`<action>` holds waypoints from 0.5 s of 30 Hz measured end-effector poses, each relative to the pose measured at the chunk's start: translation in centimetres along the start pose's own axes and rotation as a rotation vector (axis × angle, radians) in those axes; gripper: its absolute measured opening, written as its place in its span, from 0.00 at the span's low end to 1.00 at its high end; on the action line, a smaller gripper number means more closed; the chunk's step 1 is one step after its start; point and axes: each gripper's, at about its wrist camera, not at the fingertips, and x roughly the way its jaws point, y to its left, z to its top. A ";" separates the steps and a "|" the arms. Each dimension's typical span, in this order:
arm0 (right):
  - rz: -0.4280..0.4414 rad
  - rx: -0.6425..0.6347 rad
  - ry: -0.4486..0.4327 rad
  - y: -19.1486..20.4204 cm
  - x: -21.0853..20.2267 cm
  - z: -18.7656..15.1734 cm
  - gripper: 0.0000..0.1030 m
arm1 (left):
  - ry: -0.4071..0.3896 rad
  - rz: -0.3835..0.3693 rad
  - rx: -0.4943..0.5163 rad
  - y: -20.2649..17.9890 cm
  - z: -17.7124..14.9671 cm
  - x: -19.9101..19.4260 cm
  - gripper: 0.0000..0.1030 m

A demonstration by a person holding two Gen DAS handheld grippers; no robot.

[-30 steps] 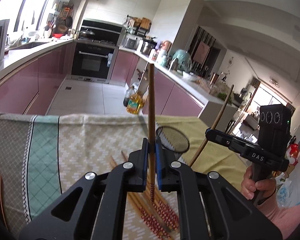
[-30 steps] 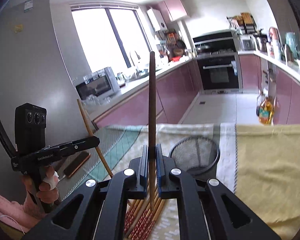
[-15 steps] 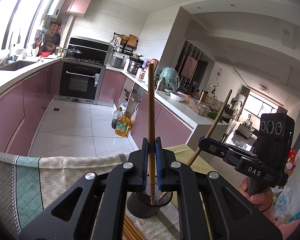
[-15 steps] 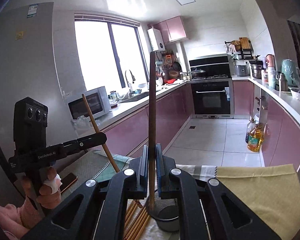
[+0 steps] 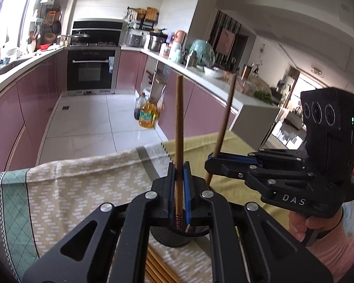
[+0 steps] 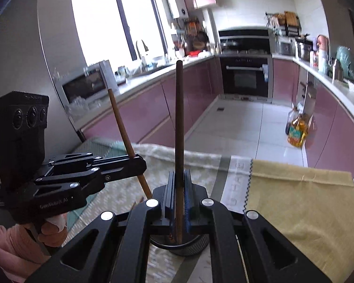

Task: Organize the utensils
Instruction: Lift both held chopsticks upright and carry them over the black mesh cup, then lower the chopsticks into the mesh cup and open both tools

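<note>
My left gripper [image 5: 179,173] is shut on an upright brown chopstick [image 5: 178,127]. Its patterned lower tip hangs over the mouth of a black mesh holder [image 5: 174,239]. My right gripper [image 6: 179,179] is shut on a darker upright chopstick [image 6: 179,118], whose lower end dips into the same holder [image 6: 188,245]. Each gripper shows in the other's view: the right gripper [image 5: 211,164] with its chopstick [image 5: 224,122], and the left gripper [image 6: 139,162] with its chopstick [image 6: 120,122]. They stand close together over the holder. Several loose chopsticks [image 5: 158,268] lie on the cloth below.
A beige and green patterned tablecloth [image 5: 70,188] and a yellow cloth [image 6: 295,200] cover the table, whose far edge drops to the kitchen floor. An oil bottle [image 5: 147,115] stands on the floor by pink cabinets. A hand [image 5: 297,224] grips the right handle.
Both grippers carried their chopsticks forward from the loose pile to the mesh holder, which now sits right under the fingertips. The two grippers have drawn closer together.
</note>
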 end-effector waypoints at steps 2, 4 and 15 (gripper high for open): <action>-0.001 0.004 0.028 -0.3 0.9 0.0 0.06 | 0.020 0.005 0.000 0.3 -0.4 0.9 0.07; -0.007 0.007 0.038 -0.3 1.4 0.1 0.06 | 0.027 0.011 -0.001 0.5 -0.6 1.7 0.07; -0.024 0.077 0.025 -1.7 2.6 0.6 0.21 | 0.033 0.051 -0.017 1.4 -0.5 4.0 0.24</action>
